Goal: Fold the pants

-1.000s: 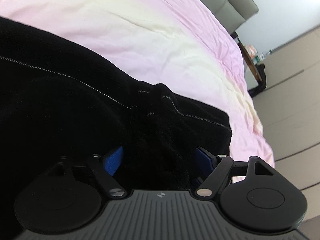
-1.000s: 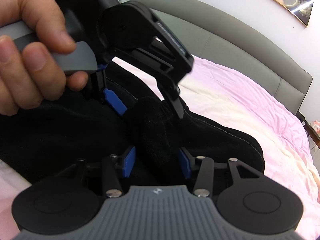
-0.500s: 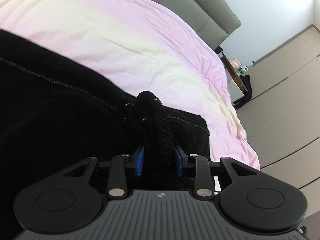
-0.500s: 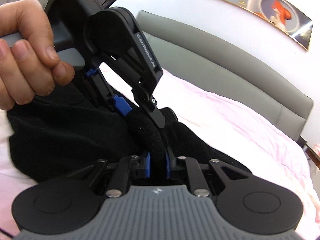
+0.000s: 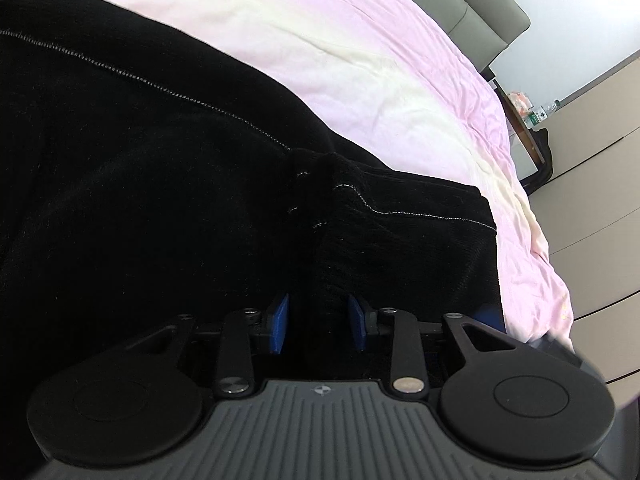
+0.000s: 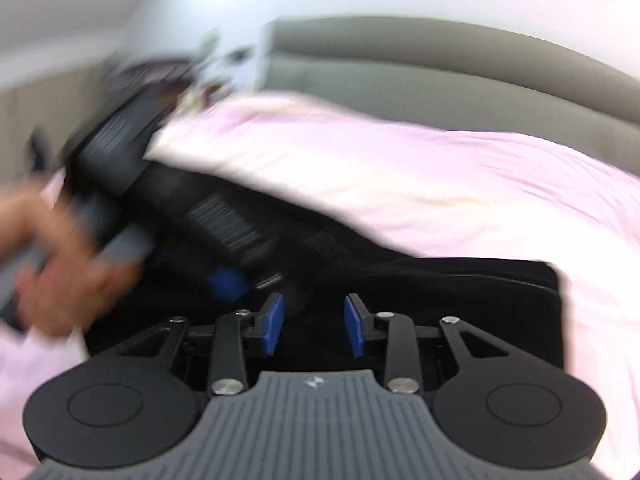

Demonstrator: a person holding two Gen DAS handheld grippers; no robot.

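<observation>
The black pants (image 5: 160, 184) lie on the pink bed sheet (image 5: 360, 60), with a white stitched seam running across them. My left gripper (image 5: 318, 326) is shut on a bunched fold of the pants between its blue pads (image 5: 280, 322). In the right wrist view, which is motion-blurred, the pants (image 6: 460, 300) lie flat. My right gripper (image 6: 314, 326) is open just above them, with no cloth between its blue pads (image 6: 354, 330). The left gripper (image 6: 120, 184) and the hand holding it show blurred at the left.
A grey padded headboard (image 6: 440, 76) stands behind the bed. A bedside table with bottles (image 5: 532, 116) stands past the bed's far corner, next to beige cupboard fronts (image 5: 600, 184). The sheet's edge (image 5: 556, 300) drops off at the right.
My right gripper has opened, let go of the pants fold and swung away fast. My left gripper closed on the fold half a second ago and has since loosened slightly and come down with it.
</observation>
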